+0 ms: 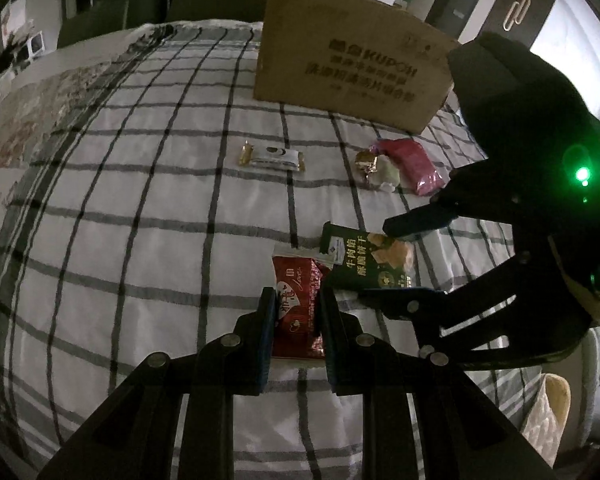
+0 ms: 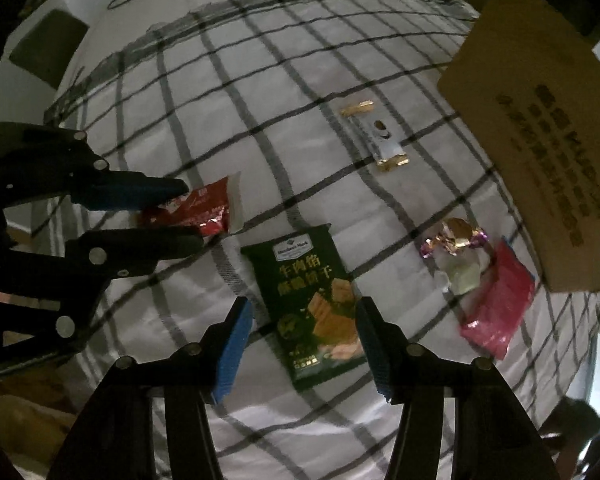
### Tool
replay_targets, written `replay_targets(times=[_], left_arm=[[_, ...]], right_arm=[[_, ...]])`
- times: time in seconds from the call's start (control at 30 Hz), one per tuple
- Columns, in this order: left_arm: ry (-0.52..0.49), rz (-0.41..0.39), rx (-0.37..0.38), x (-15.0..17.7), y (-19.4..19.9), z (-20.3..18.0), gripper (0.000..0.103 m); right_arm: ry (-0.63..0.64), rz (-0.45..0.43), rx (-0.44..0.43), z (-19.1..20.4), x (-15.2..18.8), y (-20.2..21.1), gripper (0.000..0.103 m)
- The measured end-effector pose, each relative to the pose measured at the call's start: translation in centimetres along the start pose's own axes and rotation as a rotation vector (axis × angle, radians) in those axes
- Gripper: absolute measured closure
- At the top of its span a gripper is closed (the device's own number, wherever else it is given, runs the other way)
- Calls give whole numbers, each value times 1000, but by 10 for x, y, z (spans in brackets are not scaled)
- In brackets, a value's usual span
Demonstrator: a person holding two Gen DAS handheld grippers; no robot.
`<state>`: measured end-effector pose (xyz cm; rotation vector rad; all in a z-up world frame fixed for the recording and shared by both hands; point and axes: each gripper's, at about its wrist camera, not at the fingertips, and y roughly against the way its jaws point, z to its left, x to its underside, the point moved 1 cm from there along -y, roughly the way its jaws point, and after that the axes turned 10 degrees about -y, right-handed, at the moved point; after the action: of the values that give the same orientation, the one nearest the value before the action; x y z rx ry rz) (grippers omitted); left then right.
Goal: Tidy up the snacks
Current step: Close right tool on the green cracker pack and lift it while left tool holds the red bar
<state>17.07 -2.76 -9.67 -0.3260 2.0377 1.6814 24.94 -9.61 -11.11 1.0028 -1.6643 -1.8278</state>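
Observation:
A red snack packet [image 1: 296,280] sits between the pads of my left gripper [image 1: 297,300], which is shut on it just above the checked bedsheet [image 1: 140,200]. Beside it lies a dark green biscuit packet [image 1: 364,260] flat on the sheet. My right gripper [image 2: 302,304] points down over the green packet [image 2: 300,264], jaws open on either side of its lower half, the left pad apart from it. In the right wrist view the left gripper [image 2: 192,214] comes in from the left holding the red packet [image 2: 204,208].
A big cardboard box [image 1: 352,68] stands at the far side of the bed. Near it lie a white bar with gold ends [image 1: 272,158], a gold-wrapped candy [image 1: 366,160], a pale green candy [image 1: 388,174] and a pink packet [image 1: 414,164].

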Motion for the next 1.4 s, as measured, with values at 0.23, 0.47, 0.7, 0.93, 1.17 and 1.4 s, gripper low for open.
replay_targets(times=[0.23,0.47,0.7,0.93,1.17,1.4], left_arm=[[20,8,3,-1,-3,3,81],[27,9,-3,-2,-5,6,81],[20,-2,-12,-2,-3,5,81],[3,-48,-26,-9,10,5,81],[-29,-119,-51,-27,28,2,81],[-68,-182,-80,-47,41,0,81]], right_arm=[[13,14,-17,1,-9,-12,48],[-24,-6,-47,-6,-12,-15,50],[-103,-58,-75,-17,6,1,53],[-184,-142,-72,-22,19,33,53],[-261,-230,-45,-19,17,50,53],[-375,-305,-9,-34,23,70,53]])
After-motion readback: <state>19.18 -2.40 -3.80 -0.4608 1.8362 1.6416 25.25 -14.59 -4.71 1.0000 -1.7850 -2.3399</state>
